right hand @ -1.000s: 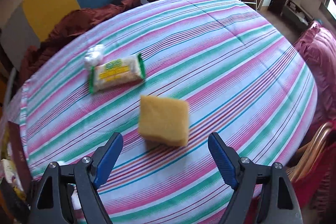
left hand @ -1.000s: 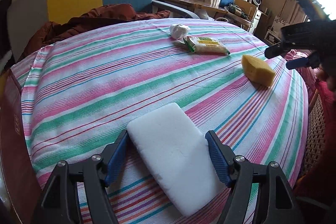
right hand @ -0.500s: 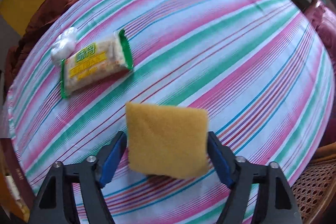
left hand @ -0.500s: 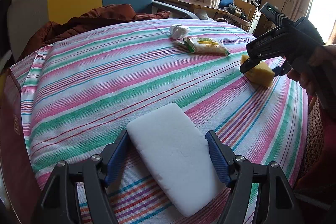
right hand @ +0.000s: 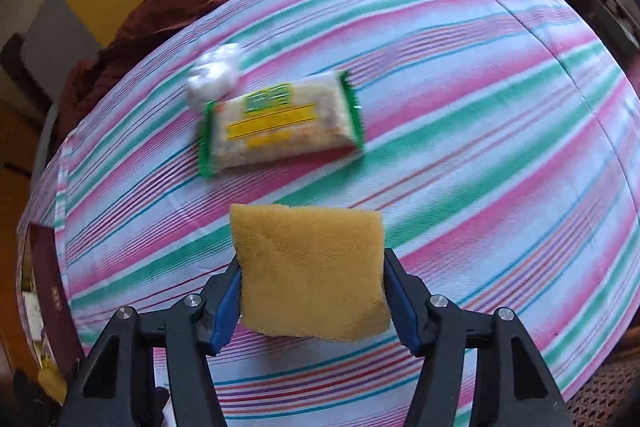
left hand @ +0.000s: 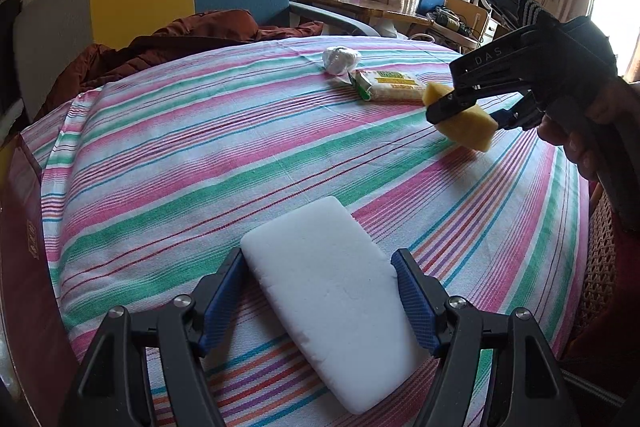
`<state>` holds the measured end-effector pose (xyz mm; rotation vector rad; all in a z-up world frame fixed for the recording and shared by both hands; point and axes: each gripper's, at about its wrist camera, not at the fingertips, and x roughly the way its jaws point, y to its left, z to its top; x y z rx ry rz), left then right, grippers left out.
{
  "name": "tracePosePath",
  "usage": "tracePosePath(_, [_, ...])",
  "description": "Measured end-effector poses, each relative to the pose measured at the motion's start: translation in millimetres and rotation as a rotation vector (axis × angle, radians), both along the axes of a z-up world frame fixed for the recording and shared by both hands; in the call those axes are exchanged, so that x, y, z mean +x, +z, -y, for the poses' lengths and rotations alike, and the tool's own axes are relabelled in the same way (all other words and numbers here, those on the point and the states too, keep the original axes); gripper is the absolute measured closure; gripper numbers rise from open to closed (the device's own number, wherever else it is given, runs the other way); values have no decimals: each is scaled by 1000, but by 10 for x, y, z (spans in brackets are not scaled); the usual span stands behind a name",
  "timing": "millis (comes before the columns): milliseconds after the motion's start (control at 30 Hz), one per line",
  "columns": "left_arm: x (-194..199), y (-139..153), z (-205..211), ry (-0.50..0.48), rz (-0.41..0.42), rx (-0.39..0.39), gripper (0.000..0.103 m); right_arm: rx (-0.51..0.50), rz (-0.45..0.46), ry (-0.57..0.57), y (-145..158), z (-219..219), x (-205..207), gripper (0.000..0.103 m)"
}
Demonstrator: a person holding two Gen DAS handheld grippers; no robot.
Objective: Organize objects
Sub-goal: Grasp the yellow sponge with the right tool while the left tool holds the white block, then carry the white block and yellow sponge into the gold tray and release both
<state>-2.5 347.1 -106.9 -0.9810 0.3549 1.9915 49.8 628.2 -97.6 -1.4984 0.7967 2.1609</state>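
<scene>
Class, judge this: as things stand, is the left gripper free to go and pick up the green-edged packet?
Probably not yet. The left gripper straddles the white foam block, and the packet lies far across the table, beside the right gripper, which is closing on the yellow sponge.

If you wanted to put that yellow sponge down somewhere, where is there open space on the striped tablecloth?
The widest bare stretch of tablecloth lies between the white foam block in front and the green-edged packet at the far side. The cloth right of the yellow sponge is also free. It is crowded at the far edge, where the packet and a white wad touch.
</scene>
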Motion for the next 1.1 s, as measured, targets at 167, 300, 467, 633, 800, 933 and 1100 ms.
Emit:
tracePosePath(167, [7,6,-2,1,-9,-4,29,-4,-23,14,27,-63,-14,40])
tracePosePath(300, [7,6,-4,2,-11,-7,30,-7,-42,13,61,-99,9,40])
tracePosePath(467, [-7,31,-33,12,-3,-26,32,-9,-52,17,52,-13,10,40])
tracePosePath(633, [7,197,3,44,-41,-53,34,-11,-86,31,82,83,-84,40])
tracePosePath(800, [22,495,164,86,-85,-17,34,-5,-99,46,109,104,-117,40])
tracePosePath(933, [46,670,311,114,-105,5,34,-5,-103,43,112,86,-106,40])
tracePosePath(1100, [99,850,517,149,-140,27,34,3,-108,54,125,135,-141,40])
